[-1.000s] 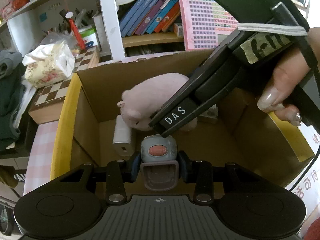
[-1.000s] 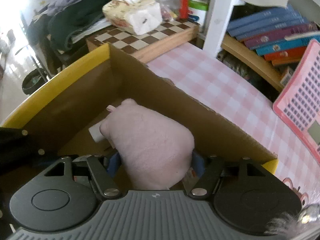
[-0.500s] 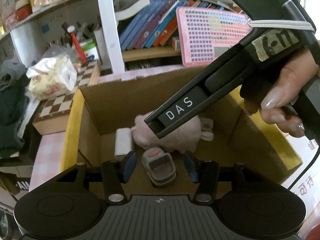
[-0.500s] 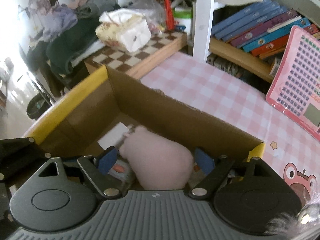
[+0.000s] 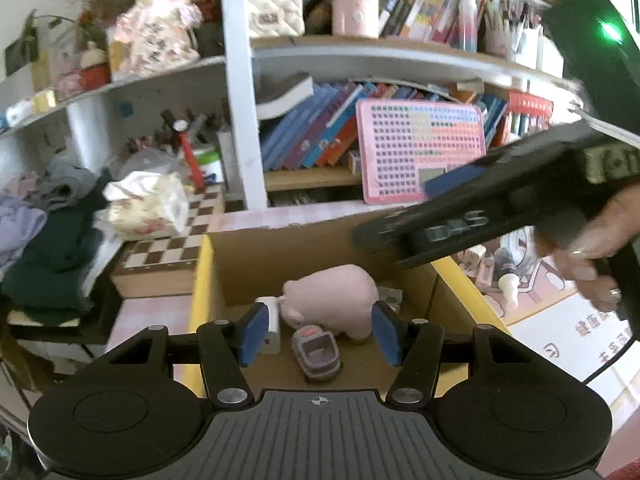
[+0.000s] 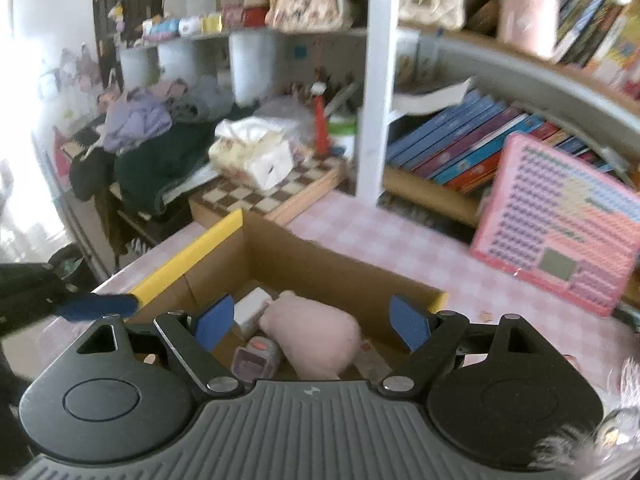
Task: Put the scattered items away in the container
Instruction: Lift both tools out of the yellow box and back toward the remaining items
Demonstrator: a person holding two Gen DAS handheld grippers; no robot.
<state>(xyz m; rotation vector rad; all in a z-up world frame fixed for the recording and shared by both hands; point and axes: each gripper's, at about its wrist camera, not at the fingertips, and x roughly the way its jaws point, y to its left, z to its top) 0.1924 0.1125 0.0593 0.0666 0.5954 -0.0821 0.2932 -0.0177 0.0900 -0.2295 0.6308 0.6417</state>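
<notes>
The bookshelf [image 6: 460,148] stands behind the pink-checked bench [image 6: 400,248]. On the bench stands the cardboard box [image 5: 244,264], holding the pink plush pig [image 5: 332,300] and a small grey device [image 5: 316,348], blurred. Left gripper [image 5: 316,334] just opened its fingers, empty; right gripper [image 6: 312,322] open, empty.

A bench [image 6: 384,240] under a pink checked cloth carries an open cardboard box [image 6: 320,268] with yellow-taped rims. At the box's ten o'clock lies a wooden chessboard [image 6: 280,196] with a tissue pack [image 6: 252,152] on it. At two o'clock a pink keyboard toy [image 6: 560,224] leans against the bookshelf [image 6: 424,188].
</notes>
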